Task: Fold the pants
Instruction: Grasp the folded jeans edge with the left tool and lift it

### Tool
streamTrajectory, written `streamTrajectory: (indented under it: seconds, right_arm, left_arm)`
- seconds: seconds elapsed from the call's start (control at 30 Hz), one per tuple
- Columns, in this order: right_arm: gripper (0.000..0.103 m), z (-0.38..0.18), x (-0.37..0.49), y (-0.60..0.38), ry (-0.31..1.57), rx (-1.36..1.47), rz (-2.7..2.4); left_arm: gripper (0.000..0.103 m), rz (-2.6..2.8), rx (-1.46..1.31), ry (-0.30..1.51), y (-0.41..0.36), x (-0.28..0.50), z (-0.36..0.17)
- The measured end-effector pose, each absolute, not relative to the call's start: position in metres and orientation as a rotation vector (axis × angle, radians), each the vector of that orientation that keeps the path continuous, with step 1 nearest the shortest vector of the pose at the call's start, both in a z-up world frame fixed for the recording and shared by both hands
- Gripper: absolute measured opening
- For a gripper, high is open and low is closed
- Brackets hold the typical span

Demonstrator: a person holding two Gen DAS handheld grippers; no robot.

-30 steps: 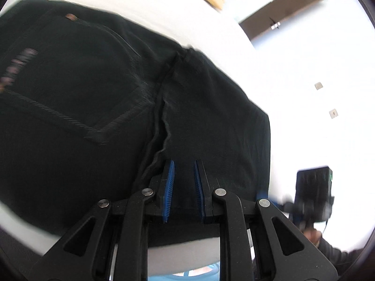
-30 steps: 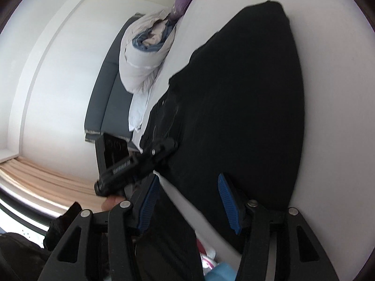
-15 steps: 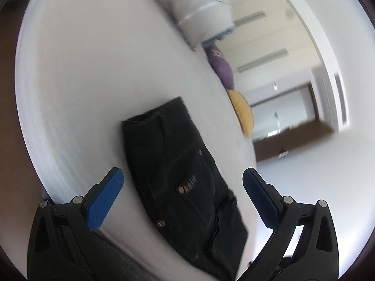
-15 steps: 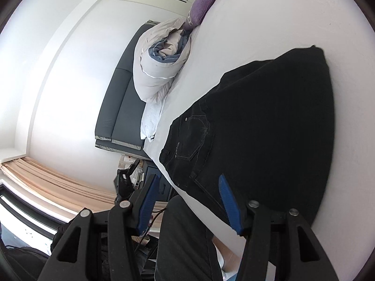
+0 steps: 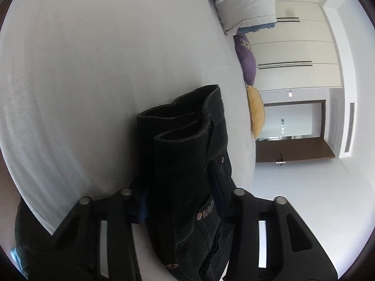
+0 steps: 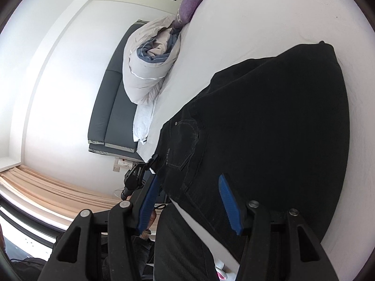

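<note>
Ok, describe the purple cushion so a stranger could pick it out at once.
Start at the white bed. Along its head end lie a rolled grey duvet, then the purple cushion, then a yellow cushion. It is the only purple thing, lying between those two.

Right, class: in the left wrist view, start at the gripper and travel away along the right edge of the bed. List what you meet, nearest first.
Left gripper closing around the folded black pants → yellow cushion → purple cushion → rolled grey duvet, all on the white bed.
</note>
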State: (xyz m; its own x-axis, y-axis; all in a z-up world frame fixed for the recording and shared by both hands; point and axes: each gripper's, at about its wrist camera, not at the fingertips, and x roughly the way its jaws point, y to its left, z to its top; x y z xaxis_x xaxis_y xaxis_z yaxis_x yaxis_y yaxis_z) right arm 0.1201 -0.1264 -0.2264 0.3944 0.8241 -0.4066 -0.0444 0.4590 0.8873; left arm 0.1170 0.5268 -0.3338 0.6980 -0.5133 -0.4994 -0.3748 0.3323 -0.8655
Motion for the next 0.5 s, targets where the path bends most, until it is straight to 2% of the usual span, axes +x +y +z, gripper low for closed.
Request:
streamTrajectory:
  seconds: [0.03,0.2,0.27,0.3,0.4,0.5]
  right_arm:
    - [0.058,-0.228,0.124,-0.124,1.029,0.928,0.659]
    - [0.055,-0.245,0.141,-0.11,1.136,0.828,0.58]
    - [0.04,-0.252,0.143,-0.106,1.172,0.773,0.544]
    - [0.039,-0.254,0.143,-0.106,1.172,0.761,0.538]
    - [0.038,-0.258,0.141,-0.109,1.159,0.787,0.536]
    - [0.039,-0.259,0.14,-0.111,1.147,0.787,0.542]
  left_arm:
    - [0.032,-0.106,-1.292,0.853,0.527,0.118,-0.337]
    - [0.018,-0.086,-1.269,0.856,0.524,0.123,-0.329]
    - [0.014,-0.08,-1.228,0.852,0.522,0.122,-0.306]
    - [0.013,-0.071,-1.185,0.853,0.519,0.124,-0.291]
    - [0.011,-0.067,-0.944,0.848,0.488,0.137,-0.238]
    - [0.011,-0.128,-0.601,0.814,0.417,0.143,-0.177]
